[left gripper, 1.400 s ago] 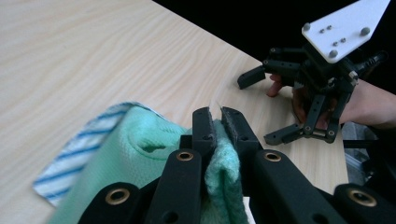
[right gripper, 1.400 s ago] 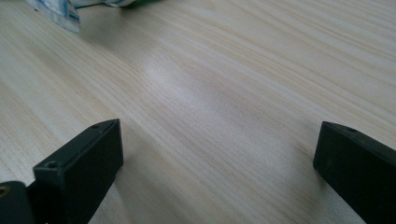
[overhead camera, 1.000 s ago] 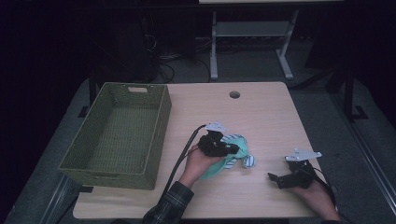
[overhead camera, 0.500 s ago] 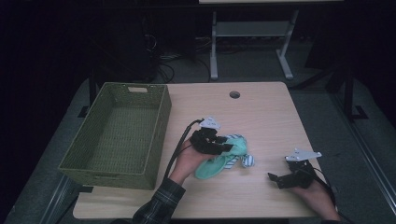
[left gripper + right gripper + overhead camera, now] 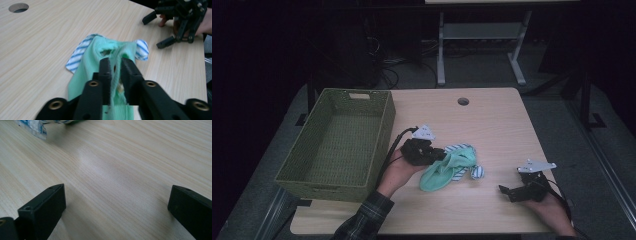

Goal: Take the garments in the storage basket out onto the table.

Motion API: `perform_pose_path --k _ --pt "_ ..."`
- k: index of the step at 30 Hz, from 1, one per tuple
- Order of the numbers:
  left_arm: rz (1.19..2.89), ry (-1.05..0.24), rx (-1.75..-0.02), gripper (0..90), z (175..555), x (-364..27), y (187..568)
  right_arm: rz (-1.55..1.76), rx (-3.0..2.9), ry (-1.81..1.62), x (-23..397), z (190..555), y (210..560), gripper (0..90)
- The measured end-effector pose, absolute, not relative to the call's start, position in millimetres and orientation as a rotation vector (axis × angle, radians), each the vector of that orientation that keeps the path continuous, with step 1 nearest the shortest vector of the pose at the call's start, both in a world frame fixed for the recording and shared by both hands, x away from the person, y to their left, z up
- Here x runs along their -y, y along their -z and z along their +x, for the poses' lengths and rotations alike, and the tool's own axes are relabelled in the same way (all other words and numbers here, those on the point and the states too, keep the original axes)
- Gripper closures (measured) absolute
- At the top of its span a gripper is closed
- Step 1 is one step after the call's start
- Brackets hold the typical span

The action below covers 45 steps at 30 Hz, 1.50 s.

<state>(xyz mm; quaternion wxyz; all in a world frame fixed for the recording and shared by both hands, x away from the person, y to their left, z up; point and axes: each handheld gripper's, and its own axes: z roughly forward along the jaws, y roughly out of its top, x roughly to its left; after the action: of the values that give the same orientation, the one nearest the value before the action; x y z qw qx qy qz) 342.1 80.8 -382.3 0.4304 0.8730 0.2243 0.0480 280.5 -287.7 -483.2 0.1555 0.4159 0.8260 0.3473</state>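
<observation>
A mint-green cloth [image 5: 447, 172] lies crumpled at the table's middle front, over a blue-and-white striped cloth [image 5: 458, 148]. My left gripper [image 5: 439, 156] is at the green cloth's left end. Its jaws have just been closing, and a fold of the green cloth [image 5: 100, 50] is pinched between them at the left gripper [image 5: 116, 65]. A small striped bundle [image 5: 476, 172] sits just right of the green cloth. My right gripper [image 5: 507, 192] rests near the front right edge, apart from the cloths. In the right gripper view, the right gripper [image 5: 116, 202] stands wide open over bare wood.
A green woven basket [image 5: 384, 125] stands at the table's left, just beside my left hand. A round cable hole [image 5: 463, 101] is at the back centre. A metal stand's legs [image 5: 482, 35] rise behind the table. The right gripper [image 5: 162, 32] is seen beyond the cloths.
My left gripper has moved left toward the basket and risen a little, drawing the green cloth with it. The right gripper has stayed put.
</observation>
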Motion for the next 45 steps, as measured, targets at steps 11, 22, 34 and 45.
perform_pose_path --k 11,22,34,45 --pt "2.178 -0.146 -0.597 89.4 318.1 -110.7 392.9 1.192 -2.366 -0.994 287.7 280.4 483.1 1.2" --pt "2.232 -0.094 -0.602 89.4 299.8 -111.4 419.6 1.17 -2.4 -0.984 282.1 280.4 476.4 16.6" --pt "2.279 -0.073 -0.609 84.8 295.1 -103.0 434.9 1.137 -2.428 -1.083 261.4 296.6 455.6 30.9" --pt "2.381 -0.088 -0.65 89.3 305.3 -105.1 455.0 1.146 -2.41 -1.19 249.8 319.4 442.4 36.9"
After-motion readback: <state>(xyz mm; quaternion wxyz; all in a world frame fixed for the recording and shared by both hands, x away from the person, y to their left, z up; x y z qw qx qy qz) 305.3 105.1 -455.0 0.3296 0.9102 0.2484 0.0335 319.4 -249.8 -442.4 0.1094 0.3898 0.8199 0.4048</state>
